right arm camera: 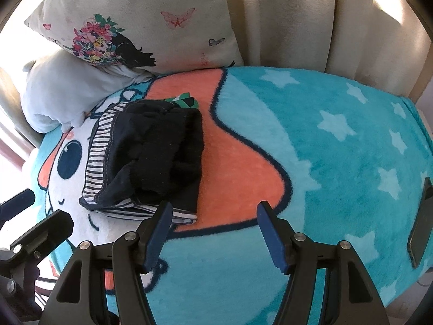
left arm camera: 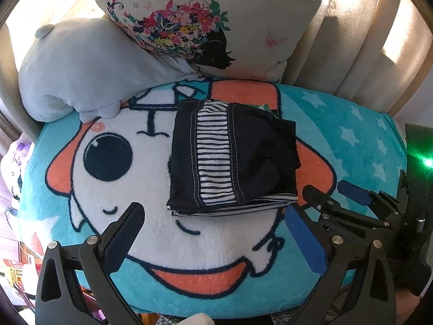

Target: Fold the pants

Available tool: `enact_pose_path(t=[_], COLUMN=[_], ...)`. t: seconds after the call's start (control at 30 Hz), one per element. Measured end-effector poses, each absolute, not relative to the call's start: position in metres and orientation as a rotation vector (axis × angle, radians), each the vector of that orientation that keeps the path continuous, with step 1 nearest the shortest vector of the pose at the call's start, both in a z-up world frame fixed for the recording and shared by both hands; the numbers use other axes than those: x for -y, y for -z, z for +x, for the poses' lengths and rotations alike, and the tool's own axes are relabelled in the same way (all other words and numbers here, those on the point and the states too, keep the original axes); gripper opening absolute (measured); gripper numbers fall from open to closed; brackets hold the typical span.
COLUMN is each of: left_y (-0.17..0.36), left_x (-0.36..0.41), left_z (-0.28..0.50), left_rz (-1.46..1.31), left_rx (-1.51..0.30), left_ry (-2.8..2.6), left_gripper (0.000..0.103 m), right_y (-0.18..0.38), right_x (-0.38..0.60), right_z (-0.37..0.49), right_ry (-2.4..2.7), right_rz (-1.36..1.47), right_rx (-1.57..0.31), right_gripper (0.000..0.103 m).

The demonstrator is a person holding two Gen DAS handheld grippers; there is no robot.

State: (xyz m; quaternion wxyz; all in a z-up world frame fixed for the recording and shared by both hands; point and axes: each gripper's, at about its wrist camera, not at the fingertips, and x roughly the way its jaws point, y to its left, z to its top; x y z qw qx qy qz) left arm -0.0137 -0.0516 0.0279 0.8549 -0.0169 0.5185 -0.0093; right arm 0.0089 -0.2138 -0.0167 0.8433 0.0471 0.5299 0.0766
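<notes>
The dark navy pants (left arm camera: 232,157) with a black-and-white striped band lie folded into a compact bundle on the cartoon blanket (left arm camera: 189,249); they also show in the right wrist view (right arm camera: 154,151). My left gripper (left arm camera: 213,216) is open and empty just in front of the bundle's near edge. My right gripper (right arm camera: 213,216) is open and empty, just right of the bundle's near corner; it also shows at the right of the left wrist view (left arm camera: 328,192). The left gripper's fingers (right arm camera: 46,230) show at the left of the right wrist view.
A grey plush toy (left arm camera: 81,67) and a floral cushion (left arm camera: 205,19) lie behind the pants. Beige curtains (right arm camera: 311,13) hang at the back. A dark phone (right arm camera: 422,224) lies on the blanket's right edge. A green patterned cloth (right arm camera: 186,101) peeks out behind the bundle.
</notes>
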Motion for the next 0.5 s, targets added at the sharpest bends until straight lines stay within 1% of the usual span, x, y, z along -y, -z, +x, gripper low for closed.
enact_pose_path(t=[0.5], left_y=[-0.008], left_x=[0.052], left_z=[-0.008], left_rz=[-0.084], left_rx=[-1.149], left_ry=[0.01], left_gripper=[0.103], right_y=[0.028], right_x=[0.216], right_z=[0.01], right_ry=[-0.166], right_rz=[0.065], right_rx=[-1.142], right_gripper=[0.07])
